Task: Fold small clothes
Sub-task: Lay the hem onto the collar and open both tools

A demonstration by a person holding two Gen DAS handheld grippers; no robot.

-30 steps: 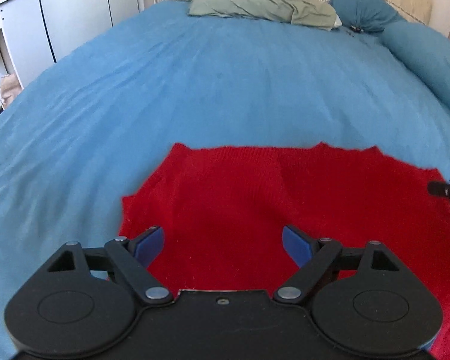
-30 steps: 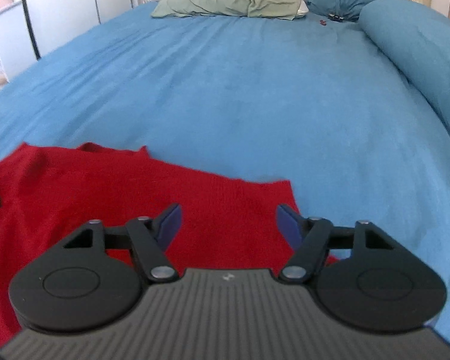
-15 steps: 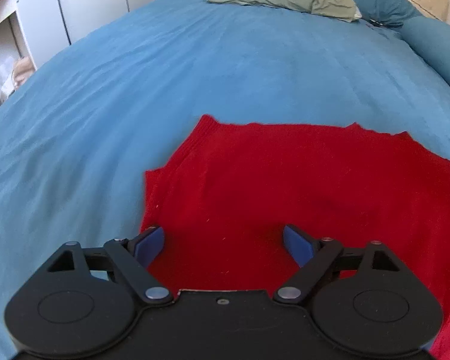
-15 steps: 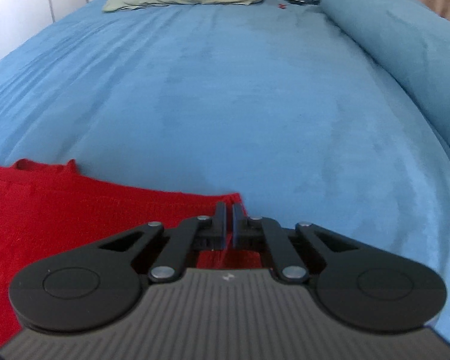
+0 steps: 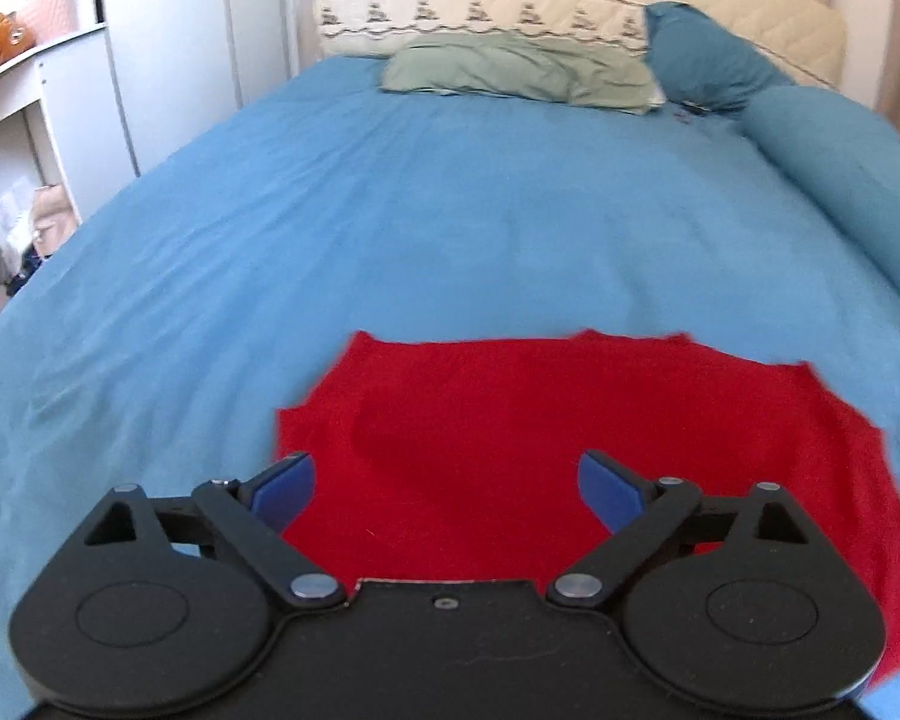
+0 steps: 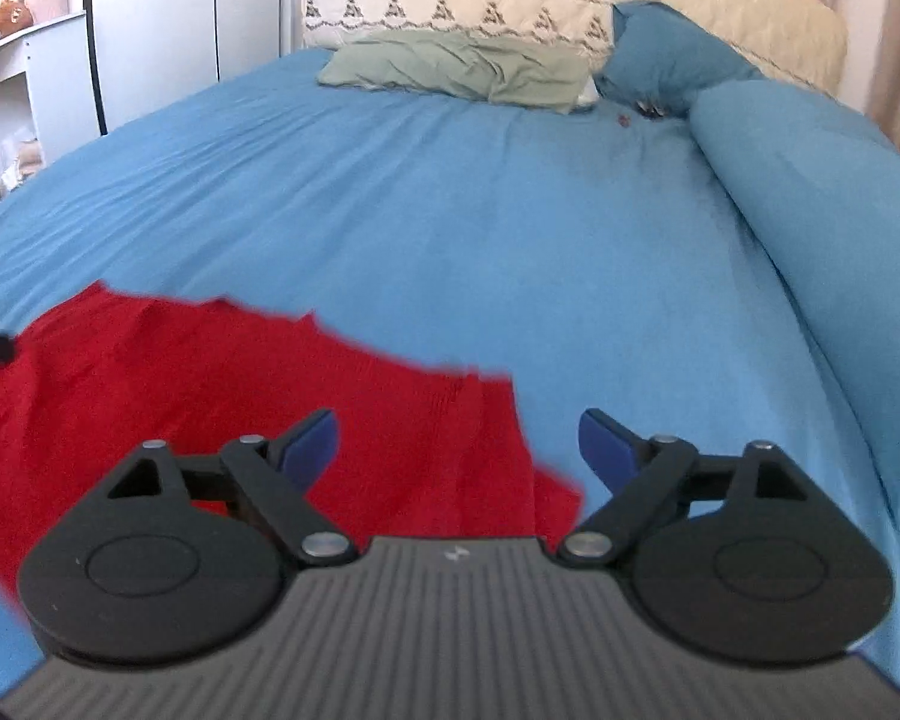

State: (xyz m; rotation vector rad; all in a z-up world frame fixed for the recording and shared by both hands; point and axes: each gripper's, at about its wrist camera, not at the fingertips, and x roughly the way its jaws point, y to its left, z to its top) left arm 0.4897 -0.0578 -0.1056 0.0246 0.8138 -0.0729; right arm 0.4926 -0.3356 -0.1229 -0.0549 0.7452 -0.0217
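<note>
**Both claws apart above a red knit on the bed**

While both claws hang with their blue-padded jaws spread wide and gripping nothing, the small red knitted garment [image 5: 570, 450] lies spread on the blue bedsheet [image 5: 390, 228], just ahead of and beneath them. The left claw [image 5: 447, 483] sits over the cloth near its left edge, and the right claw [image 6: 456, 441] straddles the garment's right-hand corner, one pad over red, the other over bare sheet. That pairing, one claw toward each side, reads as a stance for taking two points of the cloth at once, so that a fold can be carried over evenly; no fold seems to be made yet, for the cloth looks a single flat layer with a few soft wrinkles.

Farther off, a crumpled sage-green pillow [image 5: 522, 69] rests against the cream quilted headboard [image 5: 570, 6], with a long blue bolster [image 6: 810, 192] along the right side, all well apart from the work.

Much is hidden. Each claw's black body covers the near hem. Motion blur smears the garment's far edge, so sleeves or neckline cannot be told. Whether the pads touch the cloth cannot be judged.
</note>
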